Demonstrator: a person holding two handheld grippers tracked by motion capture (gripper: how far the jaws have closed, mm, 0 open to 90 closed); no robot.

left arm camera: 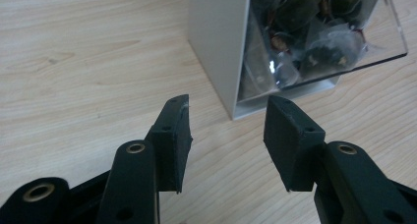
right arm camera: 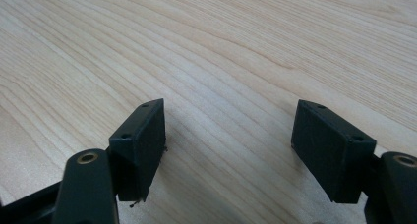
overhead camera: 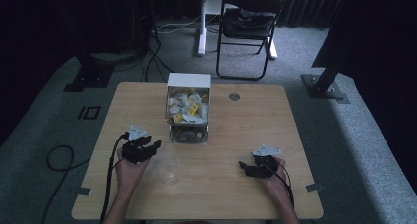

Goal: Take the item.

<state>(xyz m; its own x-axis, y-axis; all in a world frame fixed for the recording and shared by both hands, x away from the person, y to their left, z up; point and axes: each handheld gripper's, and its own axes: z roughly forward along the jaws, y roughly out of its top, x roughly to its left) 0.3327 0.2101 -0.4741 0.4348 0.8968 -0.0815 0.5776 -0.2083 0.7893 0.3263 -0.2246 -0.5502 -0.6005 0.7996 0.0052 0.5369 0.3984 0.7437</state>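
A white box (overhead camera: 189, 108) stands at the middle of the wooden table (overhead camera: 255, 130); its upper part holds white and yellow sachets, its clear lower part dark pods (left arm camera: 314, 32). My left gripper (overhead camera: 153, 144) hovers just left of the box's front corner (left arm camera: 216, 42), jaws open with nothing between them (left arm camera: 228, 121). A clear glass cup (overhead camera: 168, 171) sits on the table to the right of my left hand. My right gripper (overhead camera: 244, 168) rests low near the front right, jaws wide open over bare wood (right arm camera: 228, 128).
A round grommet (overhead camera: 234, 97) is set in the tabletop at the back right of the box. Beyond the table stand a black folding chair (overhead camera: 248, 22), a white post (overhead camera: 201, 22) and black stand feet (overhead camera: 324, 86). A cable (overhead camera: 59, 160) loops on the floor at left.
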